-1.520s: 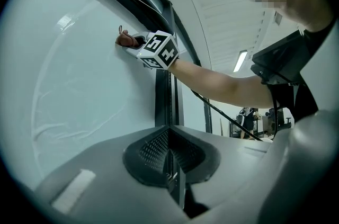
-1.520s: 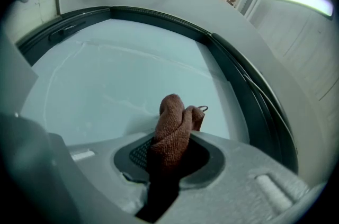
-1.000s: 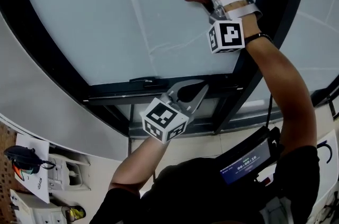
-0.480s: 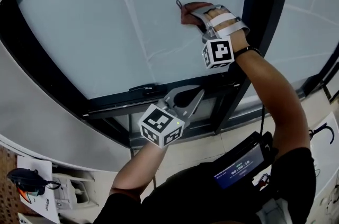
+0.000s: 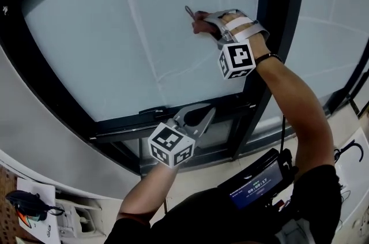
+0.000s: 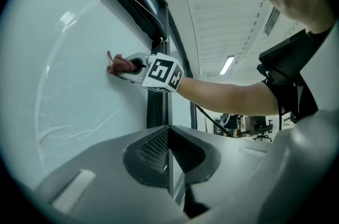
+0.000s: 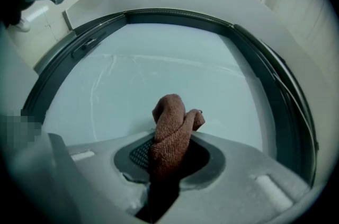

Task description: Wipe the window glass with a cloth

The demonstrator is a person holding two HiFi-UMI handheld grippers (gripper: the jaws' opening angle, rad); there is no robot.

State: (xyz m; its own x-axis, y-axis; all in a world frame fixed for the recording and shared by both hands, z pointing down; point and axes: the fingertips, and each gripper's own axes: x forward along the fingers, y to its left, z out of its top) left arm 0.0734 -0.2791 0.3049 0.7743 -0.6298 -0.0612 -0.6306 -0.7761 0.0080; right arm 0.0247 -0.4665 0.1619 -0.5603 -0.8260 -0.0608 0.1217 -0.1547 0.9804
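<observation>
Head view looks down on the pale window glass (image 5: 115,47), crossed by faint streaks and bounded by a black frame (image 5: 277,35) whose upright runs just beside the raised right forearm. With that arm stretched up and forward, the right tongs (image 5: 212,22) are clenched on a bunched brown cloth (image 5: 198,22), its end against the glass near the upright. The left tongs (image 5: 200,117) hang low before the frame's bottom rail, jaws pressed together on nothing.

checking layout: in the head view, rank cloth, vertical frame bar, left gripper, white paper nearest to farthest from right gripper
1. cloth, in right gripper's jaws
2. vertical frame bar, just right
3. left gripper, below
4. white paper, far lower left
</observation>
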